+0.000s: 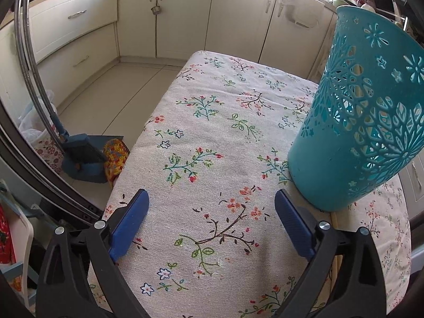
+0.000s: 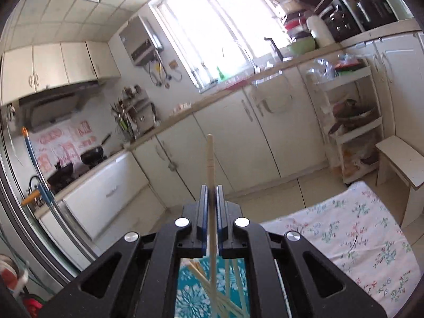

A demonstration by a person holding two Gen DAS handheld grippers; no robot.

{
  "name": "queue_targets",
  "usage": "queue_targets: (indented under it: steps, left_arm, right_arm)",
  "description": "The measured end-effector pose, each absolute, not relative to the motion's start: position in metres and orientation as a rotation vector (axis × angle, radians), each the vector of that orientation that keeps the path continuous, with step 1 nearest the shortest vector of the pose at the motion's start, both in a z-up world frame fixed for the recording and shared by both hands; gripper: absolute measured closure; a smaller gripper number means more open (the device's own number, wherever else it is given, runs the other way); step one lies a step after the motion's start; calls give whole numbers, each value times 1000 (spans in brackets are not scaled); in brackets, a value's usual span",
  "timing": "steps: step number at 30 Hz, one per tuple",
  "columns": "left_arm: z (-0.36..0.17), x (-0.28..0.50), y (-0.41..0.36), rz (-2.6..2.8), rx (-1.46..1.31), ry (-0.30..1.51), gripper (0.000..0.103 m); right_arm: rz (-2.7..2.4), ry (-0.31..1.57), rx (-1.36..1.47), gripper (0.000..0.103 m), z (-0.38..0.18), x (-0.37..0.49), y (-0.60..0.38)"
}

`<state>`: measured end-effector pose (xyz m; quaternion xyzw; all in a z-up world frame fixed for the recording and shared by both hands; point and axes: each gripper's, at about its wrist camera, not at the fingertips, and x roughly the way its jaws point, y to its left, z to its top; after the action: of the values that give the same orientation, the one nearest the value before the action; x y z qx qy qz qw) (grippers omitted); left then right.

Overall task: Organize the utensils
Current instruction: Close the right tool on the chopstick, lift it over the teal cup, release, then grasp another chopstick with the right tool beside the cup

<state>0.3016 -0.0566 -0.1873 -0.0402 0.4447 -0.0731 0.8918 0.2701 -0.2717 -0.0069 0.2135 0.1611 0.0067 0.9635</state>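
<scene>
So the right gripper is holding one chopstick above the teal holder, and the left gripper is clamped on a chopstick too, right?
Not quite. The left gripper is open and empty over the floral tablecloth, as the left wrist view shows. The right gripper does hold one chopstick above the teal holder.

The tablecloth (image 1: 201, 122) under the left gripper (image 1: 212, 206) is a coarse woven cloth, matt, with a printed flower pattern. Just to the right of its open fingers sits the teal holder (image 1: 365, 122), smooth moulded plastic with a slight sheen and cut-out holes. The finger pads (image 1: 129, 222) look like ribbed matt blue rubber or plastic on black plastic arms with shiny metal screws. Between the right gripper's (image 2: 211, 196) pads, the chopstick (image 2: 210, 159) is pale, matt wood or bamboo.
</scene>
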Motion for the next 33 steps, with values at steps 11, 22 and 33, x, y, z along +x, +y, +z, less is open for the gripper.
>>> queue_targets:
  steps: [11,22,33]
  left_arm:
    - [-188,301,-57,-153,-78,925,10]
    - [-188,301,-58,-150,-74,927,9]
    - [-188,301,-58,-155,-83,925,9]
  right_arm:
    - [74,451,261,79,-43,157,-246]
    - [147,961,145,83,-155,167,-201]
    - [54,1002,66,99,-160,153,-199]
